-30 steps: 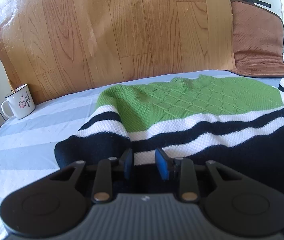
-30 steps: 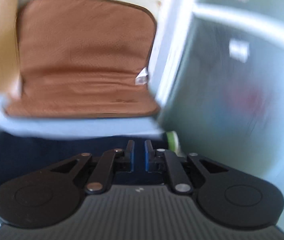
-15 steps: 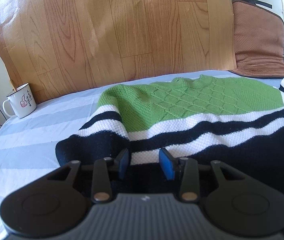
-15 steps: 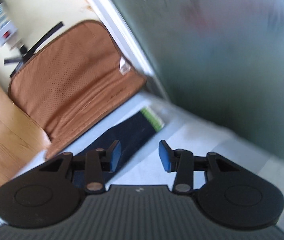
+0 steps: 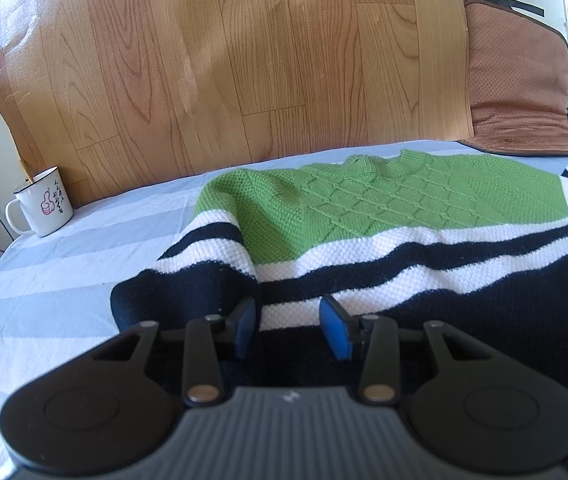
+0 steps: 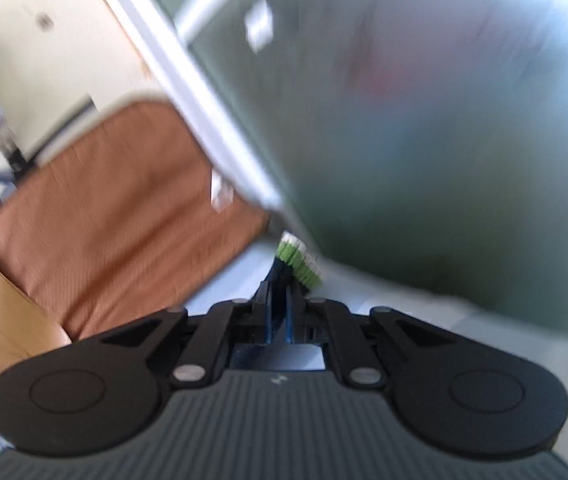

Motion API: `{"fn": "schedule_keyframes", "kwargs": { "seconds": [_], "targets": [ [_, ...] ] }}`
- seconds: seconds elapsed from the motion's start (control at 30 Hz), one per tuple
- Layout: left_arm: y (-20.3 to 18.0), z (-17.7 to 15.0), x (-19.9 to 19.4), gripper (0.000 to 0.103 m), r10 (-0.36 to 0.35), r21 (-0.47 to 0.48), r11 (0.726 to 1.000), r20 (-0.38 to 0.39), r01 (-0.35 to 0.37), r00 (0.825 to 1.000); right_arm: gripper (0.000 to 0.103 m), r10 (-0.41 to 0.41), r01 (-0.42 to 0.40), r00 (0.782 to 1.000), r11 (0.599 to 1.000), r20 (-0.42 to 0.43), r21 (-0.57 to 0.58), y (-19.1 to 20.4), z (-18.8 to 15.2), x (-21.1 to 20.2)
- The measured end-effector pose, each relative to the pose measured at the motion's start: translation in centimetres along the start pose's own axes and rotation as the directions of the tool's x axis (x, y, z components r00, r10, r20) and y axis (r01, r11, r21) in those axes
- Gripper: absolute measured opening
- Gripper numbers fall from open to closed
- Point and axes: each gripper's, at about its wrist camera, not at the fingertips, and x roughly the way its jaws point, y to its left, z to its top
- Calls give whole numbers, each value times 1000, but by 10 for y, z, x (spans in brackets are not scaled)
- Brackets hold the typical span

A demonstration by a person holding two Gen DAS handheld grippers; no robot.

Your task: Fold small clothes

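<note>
The sweater [image 5: 383, 216], green with white and navy stripes, lay spread on the striped sheet [image 5: 56, 280] before a wood-grain panel [image 5: 224, 60], a mug [image 5: 42, 202] at the far left. The left gripper [image 5: 287, 330] stood spread over the navy hem, its pads clear of the knit. The right gripper [image 6: 278, 306] had just closed, pinching the navy sleeve near its green cuff [image 6: 297, 260]; that view was blurred.

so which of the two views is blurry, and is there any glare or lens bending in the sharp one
Right wrist view: motion-smeared throughout, window and brown cushion streaked; only the gripper body is crisp. Left wrist view: sharp on the sweater and mug, pale glare on the wood panel, fisheye bowing its edges.
</note>
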Motion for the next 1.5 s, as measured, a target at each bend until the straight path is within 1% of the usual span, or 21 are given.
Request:
{"fn": "schedule_keyframes", "kwargs": {
  "seconds": [0.07, 0.17, 0.3, 0.37, 0.43, 0.57, 0.67, 0.77, 0.83, 0.9, 1.0, 1.07, 1.1, 1.13, 1.17, 1.2, 1.23, 1.3, 1.4, 1.43, 1.5],
  "targets": [
    [1, 0, 0, 38, -3, 2, 1000, 1, 3, 1000, 10, -40, 39, 998, 999, -40, -25, -6, -5, -5],
    [4, 0, -1, 43, -26, 0, 1000, 1, 26, 1000, 16, -67, 59, 969, 997, -236, -44, -12, -23, 2],
    [28, -1, -28, 48, -125, -64, 990, 18, 126, 992, 18, 36, -48, 973, 998, -229, -46, -3, -35, -38],
    [53, -6, -55, 53, -110, -94, 989, 73, 117, 991, 18, 92, -115, 966, 990, -241, -84, 10, -38, -54],
    [82, -12, -76, 58, -57, -123, 990, 90, 68, 994, 18, 158, -196, 952, 973, -262, -123, 33, -42, -64],
    [140, -28, -90, 58, -5, -201, 980, -17, 1, 1000, 21, 301, -373, 890, 913, -342, -168, 88, -63, -75],
    [162, -40, -92, 59, -45, -230, 973, -71, 27, 996, 27, 381, -494, 831, 840, -407, -223, 137, -93, -81],
    [169, -45, -87, 63, -129, -262, 960, -100, 98, 987, 28, 415, -583, 775, 760, -476, -286, 181, -130, -89],
    [165, -43, -83, 77, -165, -256, 957, -97, 136, 981, 28, 427, -623, 744, 722, -514, -302, 207, -155, -91],
    [158, -37, -78, 83, -159, -223, 965, -77, 139, 984, 28, 442, -663, 706, 688, -554, -295, 222, -176, -97],
    [152, -15, -56, 83, -173, -192, 969, -67, 157, 983, 28, 440, -694, 679, 647, -588, -317, 234, -201, -104],
    [147, -1, -36, 83, -198, -174, 968, -73, 183, 978, 28, 423, -692, 679, 641, -600, -332, 238, -214, -105],
    [144, 4, -24, 76, -201, -171, 968, -88, 184, 976, 28, 412, -687, 682, 644, -604, -337, 237, -220, -104],
    [143, 9, -11, 45, -215, -179, 965, -115, 192, 970, 28, 432, -690, 689, 637, -582, -343, 234, -223, -107],
    [143, 11, 2, 24, -244, -195, 958, -154, 213, 957, 28, 442, -695, 691, 625, -572, -356, 233, -225, -108],
    [144, 13, 13, 10, -273, -217, 948, -190, 230, 943, 28, 448, -698, 690, 619, -568, -360, 230, -226, -109],
    [146, 15, 17, 9, -268, -229, 948, -195, 222, 944, 29, 451, -699, 688, 622, -568, -353, 231, -227, -107],
    [157, 22, 13, 9, -214, -211, 961, -156, 179, 964, 29, 466, -706, 675, 635, -572, -315, 223, -223, -106],
    [197, 40, 12, 9, -41, -228, 973, -113, 15, 993, 29, 478, -705, 666, 655, -572, -273, 223, -222, -99],
    [211, 48, 16, 9, 19, -234, 971, -110, -45, 994, 29, 478, -701, 669, 660, -569, -271, 228, -226, -99],
    [230, 61, 32, 9, 44, -230, 970, -133, -74, 990, 29, 477, -699, 672, 661, -566, -272, 229, -227, -99]
  ]
}}
